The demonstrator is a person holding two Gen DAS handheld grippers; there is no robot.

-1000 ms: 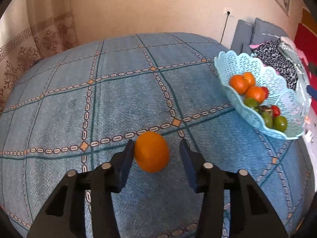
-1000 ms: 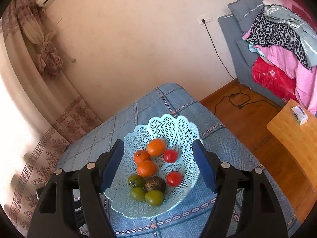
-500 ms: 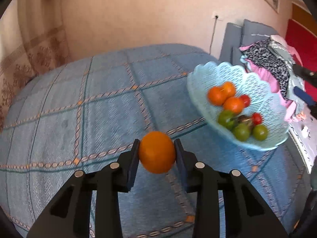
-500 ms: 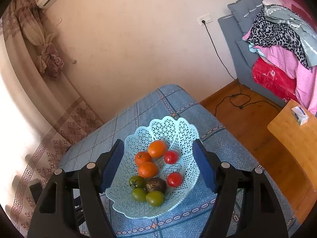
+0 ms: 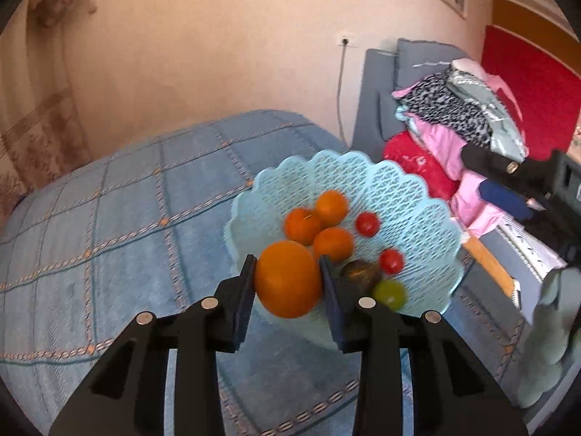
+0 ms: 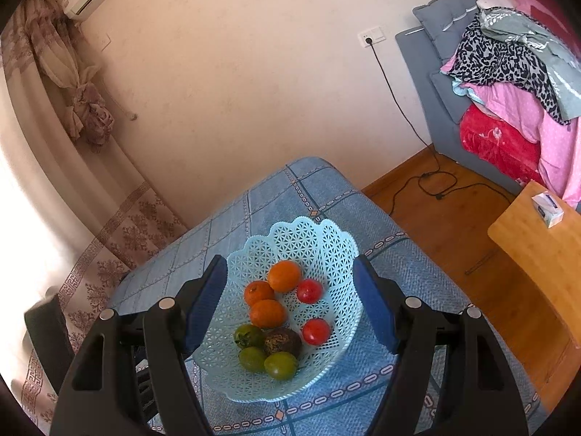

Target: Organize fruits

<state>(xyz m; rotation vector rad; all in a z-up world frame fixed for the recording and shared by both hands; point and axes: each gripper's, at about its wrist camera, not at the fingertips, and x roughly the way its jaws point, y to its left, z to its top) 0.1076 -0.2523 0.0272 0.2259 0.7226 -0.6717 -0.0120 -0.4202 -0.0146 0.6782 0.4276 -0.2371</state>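
A big orange [image 5: 288, 279] sits between the pads of my left gripper [image 5: 287, 265], lifted off the blue cloth in front of the basket's near-left rim. The pads still touch it while the jaws are opening slightly. The pale blue lattice basket [image 5: 417, 189] holds three small oranges [image 5: 332, 243], two red tomatoes [image 5: 367, 223], a dark brown fruit and a green one. In the right wrist view my right gripper [image 6: 288, 265] hovers open above the same basket [image 6: 326, 232], with nothing between its fingers.
The basket stands near the right end of the table with the blue checked cloth [image 5: 127, 225]. Beyond it are a grey sofa piled with clothes [image 6: 508, 72], a wooden side table [image 6: 537, 254] with a small box, and a cable on the floor.
My left gripper closed on the big orange, lifted it off the cloth and carried it right, up to the basket. The right gripper has stayed where it was.
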